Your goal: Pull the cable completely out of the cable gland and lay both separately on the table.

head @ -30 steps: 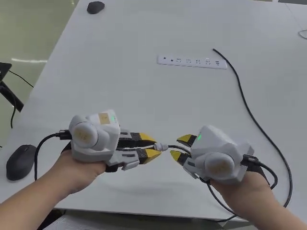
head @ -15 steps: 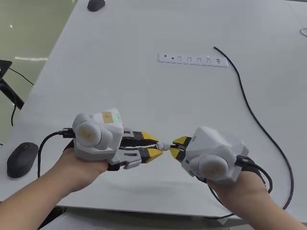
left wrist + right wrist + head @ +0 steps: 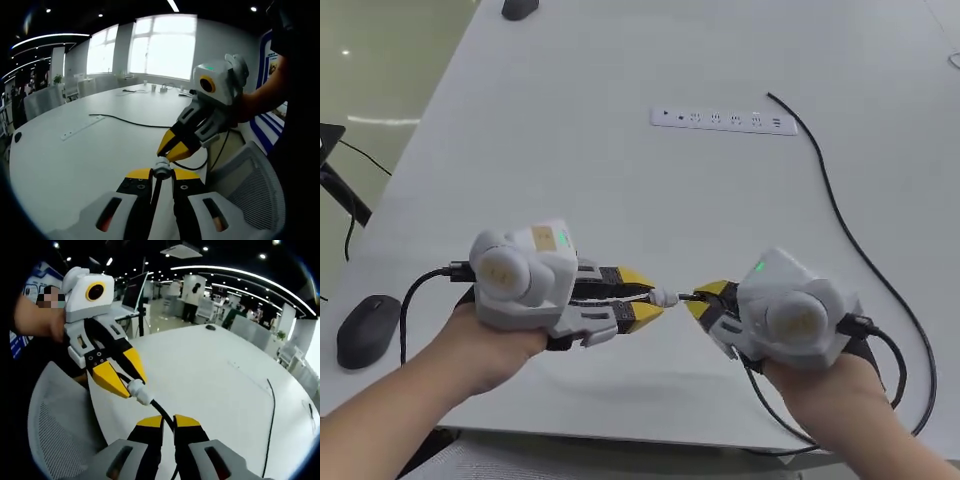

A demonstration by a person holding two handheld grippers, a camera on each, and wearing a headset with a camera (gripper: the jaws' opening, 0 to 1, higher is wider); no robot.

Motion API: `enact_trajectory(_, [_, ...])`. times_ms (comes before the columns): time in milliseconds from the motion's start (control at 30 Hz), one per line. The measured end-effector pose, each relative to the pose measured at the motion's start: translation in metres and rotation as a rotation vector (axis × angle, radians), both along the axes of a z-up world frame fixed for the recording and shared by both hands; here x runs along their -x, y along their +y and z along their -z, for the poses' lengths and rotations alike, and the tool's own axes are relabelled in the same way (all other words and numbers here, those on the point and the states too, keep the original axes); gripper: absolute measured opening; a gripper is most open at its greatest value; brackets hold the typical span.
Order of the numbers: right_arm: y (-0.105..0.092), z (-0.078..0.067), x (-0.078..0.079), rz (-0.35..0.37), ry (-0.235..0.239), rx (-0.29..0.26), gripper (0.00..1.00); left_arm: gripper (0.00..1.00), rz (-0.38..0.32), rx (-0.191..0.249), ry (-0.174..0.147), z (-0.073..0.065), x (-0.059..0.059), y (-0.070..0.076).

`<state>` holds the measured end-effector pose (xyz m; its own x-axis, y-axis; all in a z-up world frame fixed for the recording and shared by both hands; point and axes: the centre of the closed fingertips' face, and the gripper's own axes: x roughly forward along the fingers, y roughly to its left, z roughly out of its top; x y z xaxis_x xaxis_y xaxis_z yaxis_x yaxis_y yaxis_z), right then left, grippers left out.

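Barely begun: left tongs (image 3: 650, 298) clamp the cable gland (image 3: 663, 298), right tongs (image 3: 701, 300) pinch the cable (image 3: 686, 297), not yet pulled free.

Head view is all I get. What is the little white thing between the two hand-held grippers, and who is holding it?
Observer: The left gripper view shows it up close. It is a round white fitting, pinched between the yellow tips of the left hand-held gripper.
Operator: What is the other one grabbing?
Observer: In the right gripper view, the right hand-held gripper is shut on the black cable that runs out of the fitting.
Operator: Is anything near them besides the table?
Observer: Yes, a grey mesh chair at the table's edge, close by the grippers.
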<state>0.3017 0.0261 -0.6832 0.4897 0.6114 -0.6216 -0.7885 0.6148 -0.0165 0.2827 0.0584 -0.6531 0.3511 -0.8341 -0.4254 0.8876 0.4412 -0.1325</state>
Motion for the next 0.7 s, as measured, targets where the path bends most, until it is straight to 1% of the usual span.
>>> enact_trajectory(33, [-0.001,0.001,0.0,0.018,0.019,-0.019,0.02,0.15,-0.002,0.001,-0.002,-0.001,-0.001,0.0])
enact_trajectory(67, [-0.004,0.003,-0.001,0.044,0.052,-0.035,0.02,0.15,-0.003,0.001,-0.003,-0.001,-0.001,0.0])
enact_trajectory(100, [-0.005,0.004,-0.001,0.058,0.071,-0.057,0.02,0.15,-0.004,-0.001,-0.004,-0.001,-0.001,0.0])
enact_trajectory(133, [-0.007,0.005,-0.002,0.109,0.115,-0.1,0.02,0.15,-0.005,-0.001,-0.005,-0.001,-0.002,0.0])
enact_trajectory(167, [-0.01,0.006,-0.003,0.128,0.129,-0.113,0.02,0.15,-0.007,0.001,-0.005,-0.002,-0.002,0.0])
enact_trajectory(267, [-0.016,0.011,-0.003,0.146,0.142,-0.12,0.03,0.15,-0.009,0.001,-0.005,-0.002,-0.002,0.001])
enact_trajectory(333, [-0.019,0.016,-0.001,0.18,0.187,-0.15,0.02,0.15,-0.005,-0.003,-0.003,-0.001,-0.001,0.001])
enact_trajectory(400, [-0.022,0.019,-0.001,0.208,0.214,-0.173,0.02,0.15,-0.003,-0.005,-0.003,0.0,0.0,0.001])
enact_trajectory(433, [-0.024,0.023,0.0,0.236,0.248,-0.195,0.02,0.15,-0.002,-0.006,-0.002,0.001,0.0,0.001])
enact_trajectory(467, [-0.026,0.025,0.0,0.258,0.268,-0.212,0.02,0.15,-0.001,-0.007,-0.002,0.001,0.0,0.0])
enact_trajectory(500, [-0.028,0.027,0.0,0.291,0.299,-0.249,0.03,0.15,0.0,-0.007,-0.002,0.0,0.001,0.0])
enact_trajectory(533, [-0.031,0.03,0.0,0.331,0.345,-0.293,0.03,0.15,0.0,-0.005,-0.002,0.0,0.001,0.0])
enact_trajectory(567, [-0.034,0.033,0.0,0.364,0.377,-0.314,0.03,0.15,0.0,-0.004,-0.003,0.0,0.0,-0.001])
enact_trajectory(667, [-0.042,0.039,0.0,0.417,0.42,-0.354,0.03,0.15,0.003,-0.003,-0.003,-0.002,0.0,-0.001])
enact_trajectory(700, [-0.044,0.042,0.002,0.437,0.45,-0.374,0.03,0.15,0.004,-0.005,-0.004,-0.002,0.0,-0.001])
